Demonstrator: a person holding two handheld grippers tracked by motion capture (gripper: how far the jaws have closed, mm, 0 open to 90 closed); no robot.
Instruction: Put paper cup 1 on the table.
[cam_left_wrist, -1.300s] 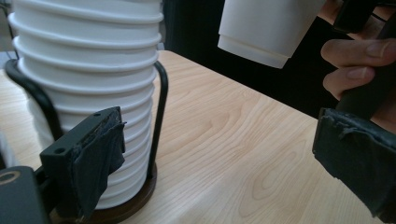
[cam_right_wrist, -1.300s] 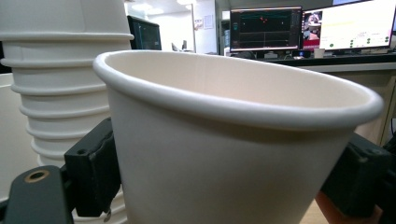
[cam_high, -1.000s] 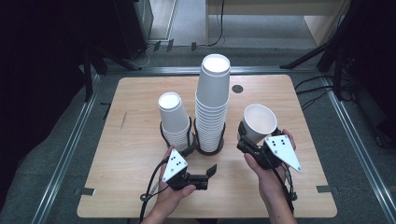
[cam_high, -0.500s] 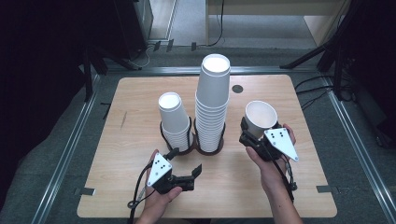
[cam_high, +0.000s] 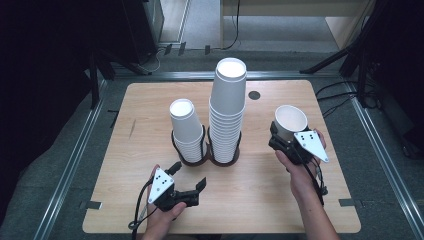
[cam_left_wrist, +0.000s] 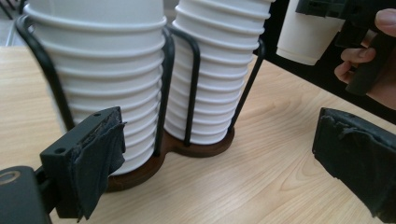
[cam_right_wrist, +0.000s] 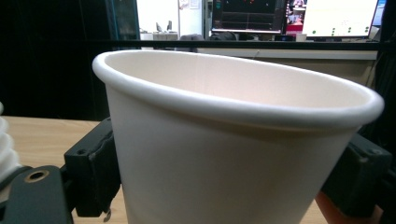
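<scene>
Two stacks of white paper cups stand in a black wire holder (cam_high: 206, 159) with a brown base, mid-table. The short stack (cam_high: 186, 131) is on the left, the tall stack (cam_high: 227, 110) on the right. My right gripper (cam_high: 284, 137) is shut on a single white cup (cam_high: 291, 120), mouth up and tilted, held just above the table to the right of the stacks. In the right gripper view that cup (cam_right_wrist: 233, 154) sits between both jaws. My left gripper (cam_high: 188, 175) is open and holds nothing, just in front of the holder; in its own view, both stacks (cam_left_wrist: 98, 70) (cam_left_wrist: 219, 60) stand close ahead.
The wooden table (cam_high: 150, 105) has a small dark hole (cam_high: 254, 95) at the back, right of the tall stack. Metal rails and dark stands surround the table. The person's right hand (cam_left_wrist: 373, 60) with the held cup (cam_left_wrist: 306, 37) appears at the upper right of the left gripper view.
The left gripper has drawn back from the holder toward the front left, still open. The right gripper has carried the cup to the right, away from the tall stack.
</scene>
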